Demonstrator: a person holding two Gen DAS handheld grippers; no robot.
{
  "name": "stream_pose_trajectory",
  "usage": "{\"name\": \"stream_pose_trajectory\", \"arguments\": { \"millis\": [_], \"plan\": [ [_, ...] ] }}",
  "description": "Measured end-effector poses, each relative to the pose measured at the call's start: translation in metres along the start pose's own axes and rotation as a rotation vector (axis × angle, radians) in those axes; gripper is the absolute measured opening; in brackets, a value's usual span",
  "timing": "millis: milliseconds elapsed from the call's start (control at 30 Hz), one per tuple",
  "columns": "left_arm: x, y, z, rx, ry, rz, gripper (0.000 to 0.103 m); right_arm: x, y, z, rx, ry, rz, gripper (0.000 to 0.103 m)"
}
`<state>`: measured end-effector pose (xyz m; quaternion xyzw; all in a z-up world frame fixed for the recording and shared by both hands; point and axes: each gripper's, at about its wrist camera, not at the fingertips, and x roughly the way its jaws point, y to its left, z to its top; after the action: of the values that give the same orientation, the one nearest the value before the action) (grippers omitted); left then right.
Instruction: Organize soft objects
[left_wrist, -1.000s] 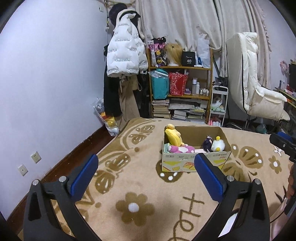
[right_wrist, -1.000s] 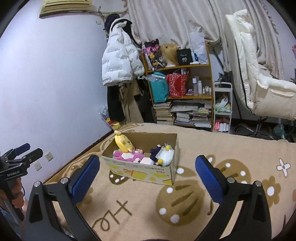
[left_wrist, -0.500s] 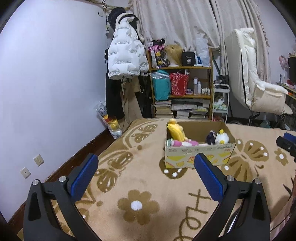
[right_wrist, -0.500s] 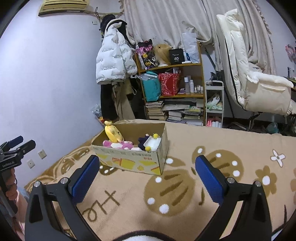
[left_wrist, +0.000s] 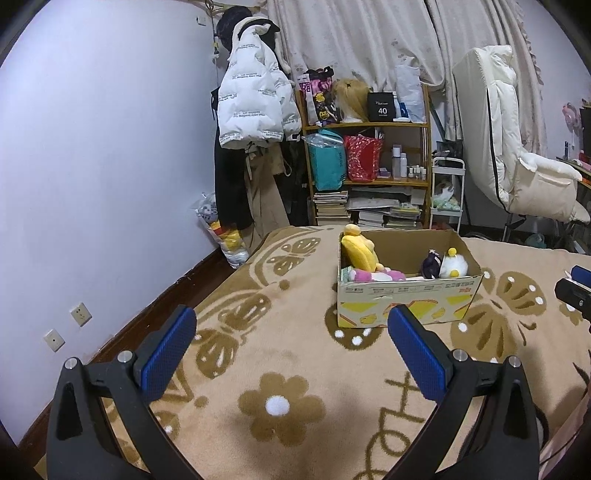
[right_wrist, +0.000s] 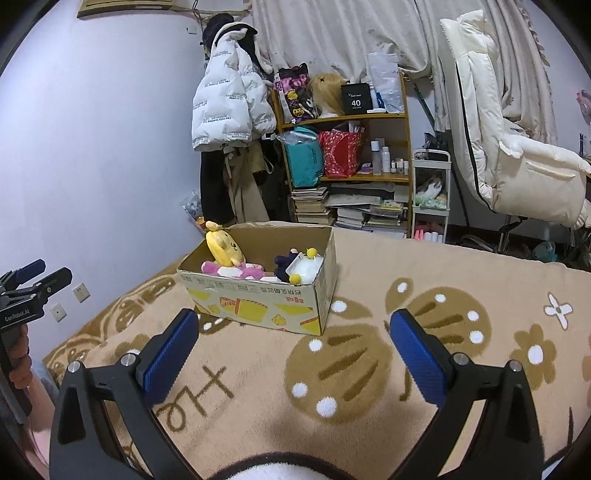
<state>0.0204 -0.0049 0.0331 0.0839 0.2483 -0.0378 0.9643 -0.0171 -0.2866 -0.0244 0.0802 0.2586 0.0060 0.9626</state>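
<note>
Left gripper (left_wrist: 291, 339) and right gripper (right_wrist: 293, 341) both gape empty; cardboard box (left_wrist: 406, 301) mid-blanket (left_wrist: 280, 354) holds yellow plush (left_wrist: 358, 253), pink plush (left_wrist: 373, 275), white plush (left_wrist: 453, 263).

Plush toys (left_wrist: 373, 264) inside open cardboard box (left_wrist: 406, 306)

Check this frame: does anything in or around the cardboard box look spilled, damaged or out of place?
Nothing stands out. The cardboard box sits upright on the patterned blanket, with the yellow plush, pink plush and white plush all inside it. Both grippers hover open and empty.
</note>
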Motion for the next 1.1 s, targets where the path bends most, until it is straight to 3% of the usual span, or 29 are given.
{"name": "stream_pose_trajectory", "arguments": {
  "millis": [1100],
  "plan": [
    [0.0041, -0.0046, -0.0074, 0.02, 0.024, -0.007, 0.103, 0.0007, -0.0016, -0.0006, 0.005, 0.002, 0.005, 0.103]
  ]
}}
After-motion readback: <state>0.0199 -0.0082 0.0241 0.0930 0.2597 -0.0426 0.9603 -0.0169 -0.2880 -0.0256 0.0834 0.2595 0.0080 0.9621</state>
